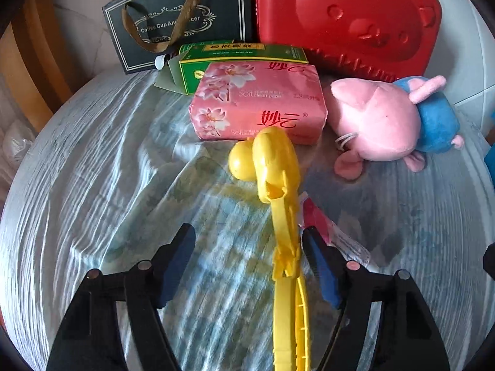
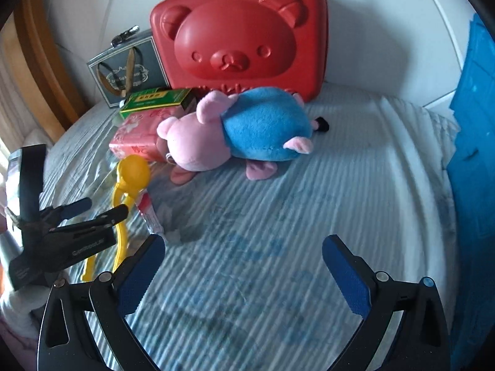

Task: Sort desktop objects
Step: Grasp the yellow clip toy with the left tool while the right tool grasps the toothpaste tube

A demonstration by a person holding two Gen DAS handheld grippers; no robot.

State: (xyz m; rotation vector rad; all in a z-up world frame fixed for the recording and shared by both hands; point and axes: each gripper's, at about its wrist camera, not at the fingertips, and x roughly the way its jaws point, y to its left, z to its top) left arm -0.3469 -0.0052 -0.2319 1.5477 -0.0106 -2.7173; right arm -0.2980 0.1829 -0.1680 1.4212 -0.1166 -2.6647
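A yellow snowball-maker tong point(image 1: 280, 204) lies on the cloth-covered table, its ball cups against a pink tissue pack point(image 1: 260, 105). My left gripper point(image 1: 247, 235) is open, its jaws on either side of the tong's handle, not closed on it. It also shows in the right wrist view point(image 2: 102, 210) around the tong point(image 2: 130, 179). A pink and blue plush pig point(image 2: 241, 130) lies in the middle. A small red-and-white tube point(image 2: 150, 213) lies beside the tong. My right gripper point(image 2: 243, 247) is open and empty above bare cloth.
A red bear-shaped case point(image 2: 244, 37) and a dark gift bag point(image 1: 173, 21) stand at the back. A green box point(image 1: 241, 58) sits behind the tissue pack. A blue object point(image 2: 473, 142) stands at the right edge. A wooden frame point(image 2: 40, 65) runs along the left.
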